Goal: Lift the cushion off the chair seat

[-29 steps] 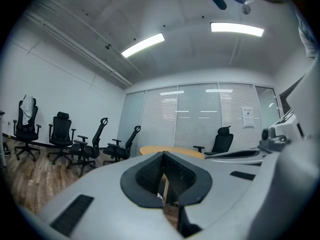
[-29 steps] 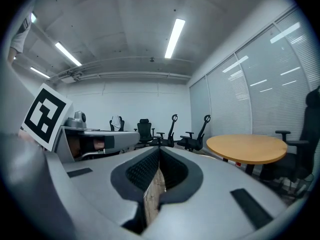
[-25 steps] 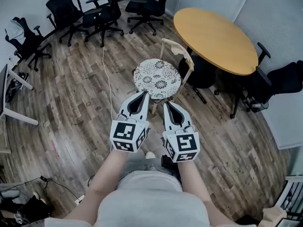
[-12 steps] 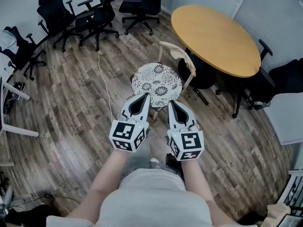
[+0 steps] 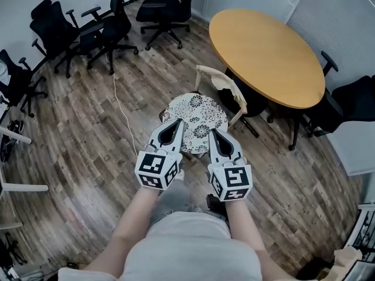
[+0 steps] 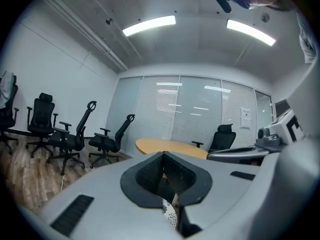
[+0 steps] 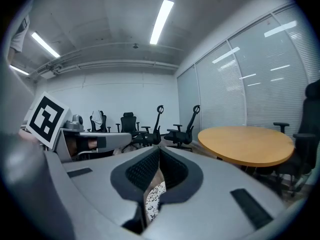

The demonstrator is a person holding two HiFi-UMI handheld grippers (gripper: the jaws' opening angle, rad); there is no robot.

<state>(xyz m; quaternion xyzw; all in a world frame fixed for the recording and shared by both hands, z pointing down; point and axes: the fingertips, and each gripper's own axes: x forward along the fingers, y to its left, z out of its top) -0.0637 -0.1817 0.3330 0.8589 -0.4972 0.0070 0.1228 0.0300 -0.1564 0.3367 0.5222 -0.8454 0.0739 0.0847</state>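
A round cushion (image 5: 196,117) with a black-and-white flower print lies on the seat of a pale wooden chair (image 5: 222,81) beside the round table. My left gripper (image 5: 179,122) is shut and empty, its tip over the cushion's near left edge. My right gripper (image 5: 212,132) is shut too, tip over the near right edge. In the left gripper view a sliver of the cushion (image 6: 171,215) shows under the closed jaws. The right gripper view shows the cushion (image 7: 153,200) the same way. I cannot tell whether either tip touches it.
A round yellow-topped table (image 5: 266,45) stands just behind the chair. Black office chairs (image 5: 105,25) cluster at the far left and another (image 5: 345,101) sits at the right. A white cable (image 5: 122,113) runs across the wood floor. A shoe (image 5: 212,202) shows below the grippers.
The view has closed in on the chair. Both grippers, still shut, went from short of the cushion to having their tips over its near edge.
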